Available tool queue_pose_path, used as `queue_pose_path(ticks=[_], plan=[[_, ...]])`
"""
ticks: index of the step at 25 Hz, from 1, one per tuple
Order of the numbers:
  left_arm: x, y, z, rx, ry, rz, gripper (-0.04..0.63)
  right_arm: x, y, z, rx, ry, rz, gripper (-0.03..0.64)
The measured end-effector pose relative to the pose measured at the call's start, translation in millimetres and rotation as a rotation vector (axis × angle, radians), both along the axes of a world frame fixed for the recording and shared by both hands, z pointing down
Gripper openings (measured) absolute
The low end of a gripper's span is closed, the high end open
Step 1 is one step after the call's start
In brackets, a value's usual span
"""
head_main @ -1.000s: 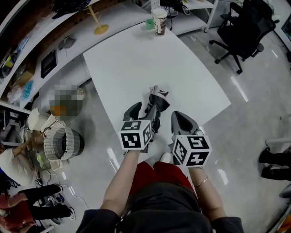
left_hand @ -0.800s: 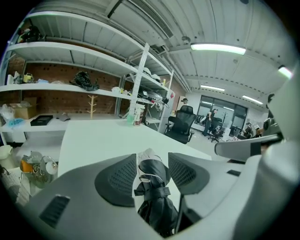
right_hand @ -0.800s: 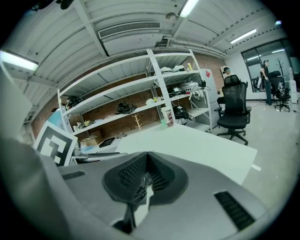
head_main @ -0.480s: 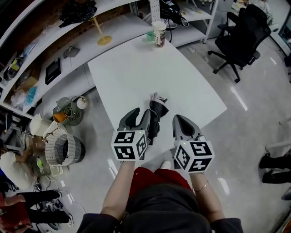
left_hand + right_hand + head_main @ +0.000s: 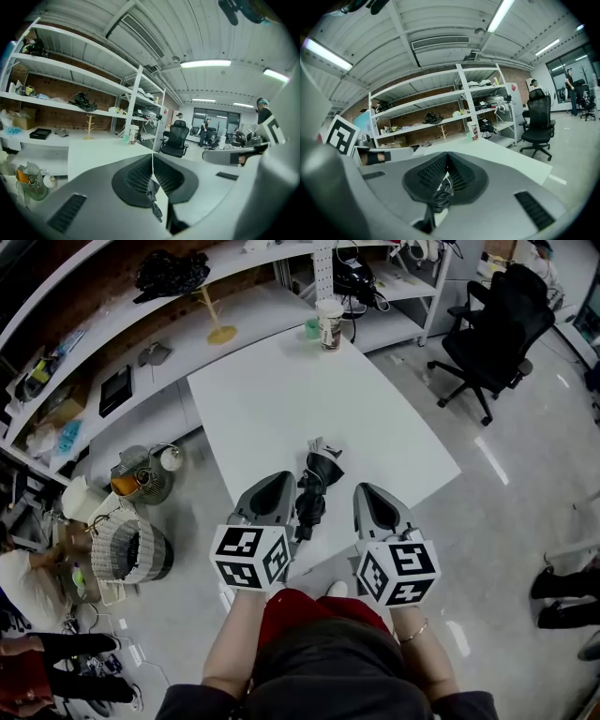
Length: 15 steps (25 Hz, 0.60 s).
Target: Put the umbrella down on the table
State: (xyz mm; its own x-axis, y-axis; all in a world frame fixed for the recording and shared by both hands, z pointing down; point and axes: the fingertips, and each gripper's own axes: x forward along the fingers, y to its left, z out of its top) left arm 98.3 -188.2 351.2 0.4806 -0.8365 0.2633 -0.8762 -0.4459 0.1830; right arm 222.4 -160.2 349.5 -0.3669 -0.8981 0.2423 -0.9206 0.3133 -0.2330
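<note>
Crumpled black fabric umbrella (image 5: pixel 317 474) on white table (image 5: pixel 281 399); L gripper (image 5: pixel 284 481) jaws just clenched empty, R gripper (image 5: pixel 365 491) clenched.

left gripper (image 5: pixel 277 480): light grey moulded shell, broad at the rear, rounded and tapering to the tip
right gripper (image 5: pixel 368 489): same grey shell and tapered shape
left cube (image 5: pixel 250 557): at the left gripper's rear end; white faces, each with a black square-pattern marker
right cube (image 5: pixel 397 571): same white-and-black cube at the right gripper's rear end
pads (image 5: pixel 136 176): black, finely ribbed, set into the jaws' inner faces
slots (image 5: pixel 65 213): dark oblong ribbed recesses in the shell, outboard of the pads
bracelet (image 5: pixel 413 631): thin band on the wrist behind the right cube
top (image 5: pixel 328 671): dark grey
sleeves (image 5: pixel 192 699): dark, well behind the cubes
red garment (image 5: pixel 309 607): between the two forearms
</note>
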Motion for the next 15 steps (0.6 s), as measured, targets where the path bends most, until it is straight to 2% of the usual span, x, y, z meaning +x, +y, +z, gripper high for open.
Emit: queue_pose_path(ticks=[7,15], plan=[[11,31,-27,0.058,0.007,0.066,0.014,-7,21,-27,0.07,-0.038,-0.047,0.018],[15,61,-41,0.085,0.035,0.055,0.012,-15,41,-39,0.116,-0.032,-0.111,0.018]])
